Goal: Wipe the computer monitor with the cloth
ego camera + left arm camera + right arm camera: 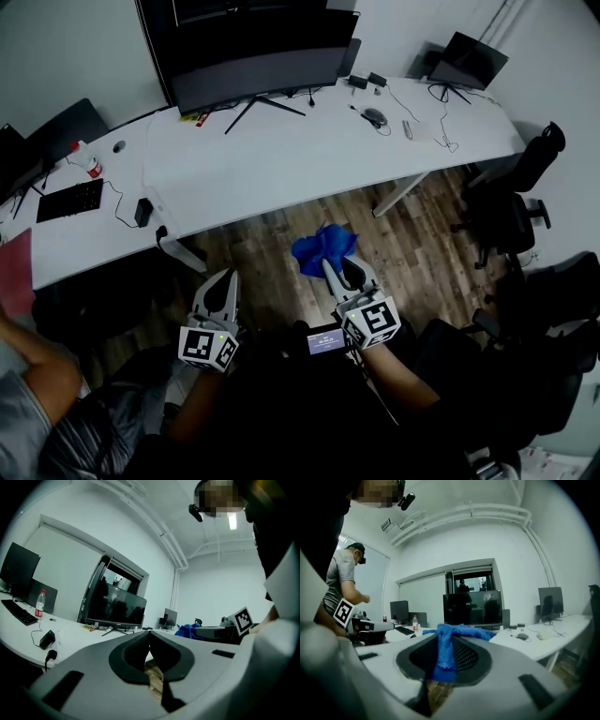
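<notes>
A large dark curved monitor stands at the back of the white desk; it shows also as the monitor and the monitor. My right gripper is shut on a blue cloth, which bunches over the jaw tips as the cloth. It hangs above the wooden floor, short of the desk's front edge. My left gripper is shut with nothing between its jaws, level with the right one and to its left.
On the desk lie a keyboard, a bottle with a red label, a mouse and cables. A second monitor stands at the far right. Black office chairs crowd the right side. A person stands at my left.
</notes>
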A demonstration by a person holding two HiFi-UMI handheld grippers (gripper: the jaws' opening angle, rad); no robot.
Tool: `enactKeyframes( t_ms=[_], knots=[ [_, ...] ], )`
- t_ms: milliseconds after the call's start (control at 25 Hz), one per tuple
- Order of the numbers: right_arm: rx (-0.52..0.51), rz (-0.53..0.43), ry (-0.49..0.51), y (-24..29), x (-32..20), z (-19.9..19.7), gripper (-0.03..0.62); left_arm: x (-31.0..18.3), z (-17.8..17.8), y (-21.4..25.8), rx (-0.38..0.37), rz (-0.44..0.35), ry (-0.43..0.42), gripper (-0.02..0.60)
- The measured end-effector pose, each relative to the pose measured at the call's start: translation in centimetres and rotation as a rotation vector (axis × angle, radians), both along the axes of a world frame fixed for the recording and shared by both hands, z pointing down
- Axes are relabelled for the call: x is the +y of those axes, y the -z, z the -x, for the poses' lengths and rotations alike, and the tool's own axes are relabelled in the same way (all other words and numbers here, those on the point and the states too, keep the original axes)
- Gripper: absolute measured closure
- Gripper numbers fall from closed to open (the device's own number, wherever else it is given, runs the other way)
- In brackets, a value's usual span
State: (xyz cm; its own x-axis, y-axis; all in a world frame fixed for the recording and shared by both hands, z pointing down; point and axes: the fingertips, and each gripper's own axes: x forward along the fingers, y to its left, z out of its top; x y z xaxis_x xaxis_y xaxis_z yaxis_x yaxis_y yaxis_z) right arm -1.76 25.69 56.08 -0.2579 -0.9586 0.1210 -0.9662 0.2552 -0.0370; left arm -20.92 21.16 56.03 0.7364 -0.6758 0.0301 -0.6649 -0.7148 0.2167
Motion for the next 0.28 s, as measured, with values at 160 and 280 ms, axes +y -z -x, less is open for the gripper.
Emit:
enactKeyframes(
  t_ms=[160, 280],
  knots=[
    [0.0, -0.004, 0.01, 0.17, 0.74, 0.3, 0.513, 0.63, 0.33, 0.3, -0.007, -0.009, 0.004, 0.588],
    [-0.004, -0.008, 0.021, 0.12, 1.04, 0.26, 0.513, 0.8, 0.24, 0.3, -0.01, -0.016, 0.009, 0.588]
  ],
)
